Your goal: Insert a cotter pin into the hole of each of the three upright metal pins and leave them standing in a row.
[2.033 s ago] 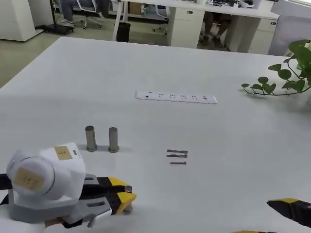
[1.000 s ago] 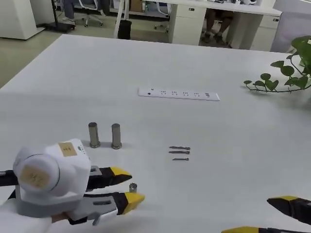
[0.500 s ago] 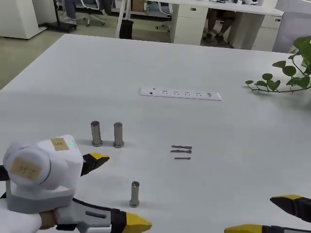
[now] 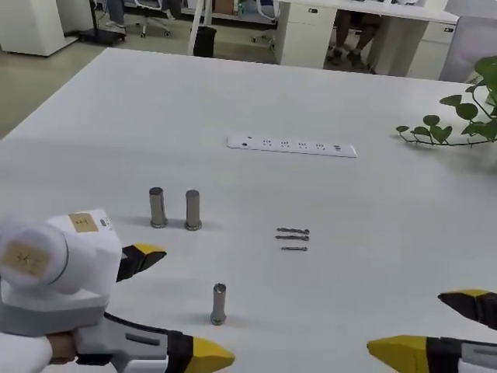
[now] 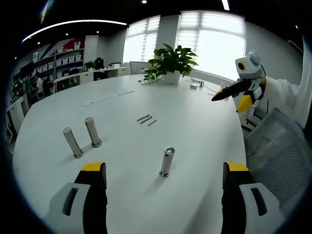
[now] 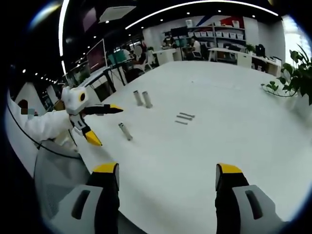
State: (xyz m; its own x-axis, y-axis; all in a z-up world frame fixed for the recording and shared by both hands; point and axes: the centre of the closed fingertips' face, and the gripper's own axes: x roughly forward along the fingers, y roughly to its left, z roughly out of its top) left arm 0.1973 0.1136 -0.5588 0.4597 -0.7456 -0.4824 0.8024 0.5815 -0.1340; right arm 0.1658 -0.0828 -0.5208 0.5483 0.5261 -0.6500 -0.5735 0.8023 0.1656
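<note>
White office table (image 4: 349, 210), power strip (image 4: 292, 145) mid-surface. My left gripper (image 4: 194, 305) spread wide, upright pin (image 4: 219, 303) free between tips; right gripper (image 4: 408, 322) spread, empty.

CUT OFF AT THE EDGES: In the head view the right tongs (image 4: 404, 322) run out of the lower right corner, so little more than their two yellow tips can be seen. The left tongs (image 4: 198, 305) leave the frame at bottom left, and their bulky white body hides part of the counter (image 4: 349, 186). The three cotter pins (image 4: 293, 238) are too small to make out their shape. Any holes in the metal pins (image 4: 219, 303) cannot be told. The plant (image 4: 458, 116) is clipped at right, and seated people (image 4: 351, 39) are cropped at top.
</note>
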